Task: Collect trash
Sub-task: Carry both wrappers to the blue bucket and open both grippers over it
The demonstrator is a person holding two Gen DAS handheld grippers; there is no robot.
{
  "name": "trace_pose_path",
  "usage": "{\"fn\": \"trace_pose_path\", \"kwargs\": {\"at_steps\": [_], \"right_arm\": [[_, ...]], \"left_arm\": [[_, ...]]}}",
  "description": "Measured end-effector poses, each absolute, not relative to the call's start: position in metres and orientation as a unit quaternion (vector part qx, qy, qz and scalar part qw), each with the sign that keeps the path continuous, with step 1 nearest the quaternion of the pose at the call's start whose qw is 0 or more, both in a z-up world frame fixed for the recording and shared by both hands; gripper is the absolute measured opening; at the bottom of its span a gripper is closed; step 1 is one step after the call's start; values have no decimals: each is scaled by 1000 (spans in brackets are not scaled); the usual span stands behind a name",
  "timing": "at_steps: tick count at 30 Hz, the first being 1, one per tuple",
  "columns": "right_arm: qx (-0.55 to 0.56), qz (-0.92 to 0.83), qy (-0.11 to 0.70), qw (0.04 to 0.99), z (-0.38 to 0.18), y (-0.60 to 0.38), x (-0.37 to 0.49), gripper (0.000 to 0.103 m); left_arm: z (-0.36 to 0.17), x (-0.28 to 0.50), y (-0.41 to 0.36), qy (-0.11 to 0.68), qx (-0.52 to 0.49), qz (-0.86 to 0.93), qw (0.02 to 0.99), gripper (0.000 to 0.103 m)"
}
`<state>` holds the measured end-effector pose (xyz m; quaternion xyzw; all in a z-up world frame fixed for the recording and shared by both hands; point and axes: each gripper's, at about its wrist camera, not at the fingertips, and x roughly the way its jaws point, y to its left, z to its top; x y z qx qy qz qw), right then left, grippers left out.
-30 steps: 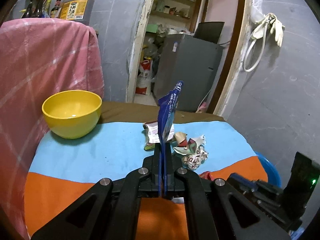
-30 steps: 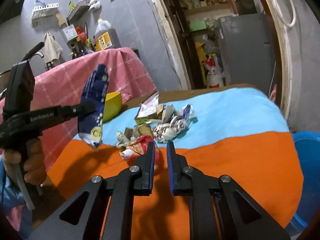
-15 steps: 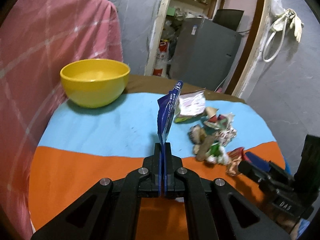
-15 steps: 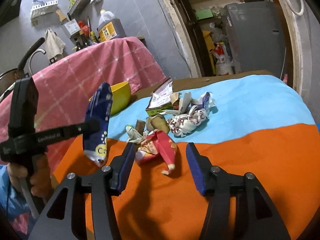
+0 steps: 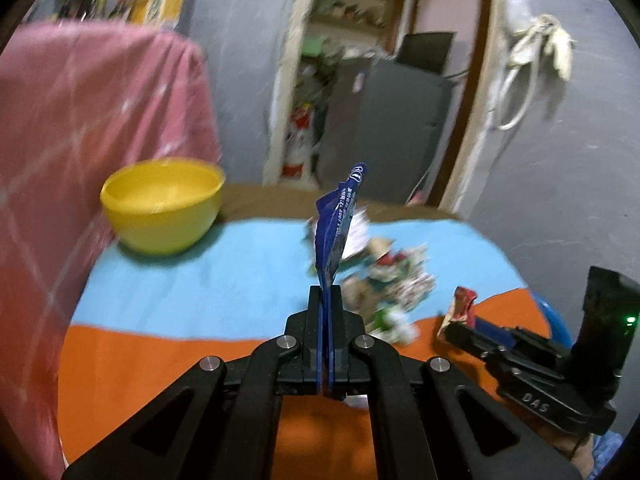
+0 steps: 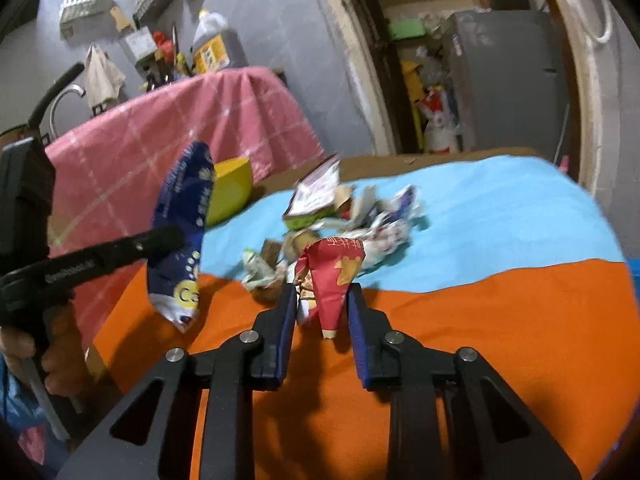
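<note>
Your left gripper (image 5: 325, 300) has its jaws fully closed on the blue wrapper (image 5: 336, 224), which stands up out of them on edge, its long axis running up and away from you. In the right wrist view that same wrapper hangs over the left edge of the surface (image 6: 500, 320), clear of the cloth.

Your right gripper (image 6: 322, 312) is the one that matters now. Its jaws are closing, narrow but not yet shut, and the red wrapper (image 6: 334, 276) sits directly between them, its pointed end toward you and its long axis running away from you toward the pile. The picture is smeared, so you can't tell for sure whether the pads press on it yet; a sliver of gap seems to remain on each side.

The rest of the trash pile (image 6: 360, 216) lies just beyond the red wrapper, on the blue band of the cloth. The yellow bowl (image 5: 162, 208) sits far left, well apart from the pile, and your left hand is the nearer one to it. I'd judge the red wrapper is lined up well for the squeeze.
</note>
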<state>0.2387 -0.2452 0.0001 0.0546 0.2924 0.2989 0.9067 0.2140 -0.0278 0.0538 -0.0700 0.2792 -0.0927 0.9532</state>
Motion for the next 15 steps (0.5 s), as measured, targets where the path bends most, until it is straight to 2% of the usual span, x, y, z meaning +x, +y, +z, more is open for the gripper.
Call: {"fn": "trace_pose_path", "kwargs": {"at_steps": [7,15], "right_arm": [[96,249,233,935,24,-300,224,23],[101,84,127,983,54,-392,193,26]], "left_arm": [[88,216,-77,242,-75,-152,955,0],[102,239,-162,238,-89,-235,938,0]]}}
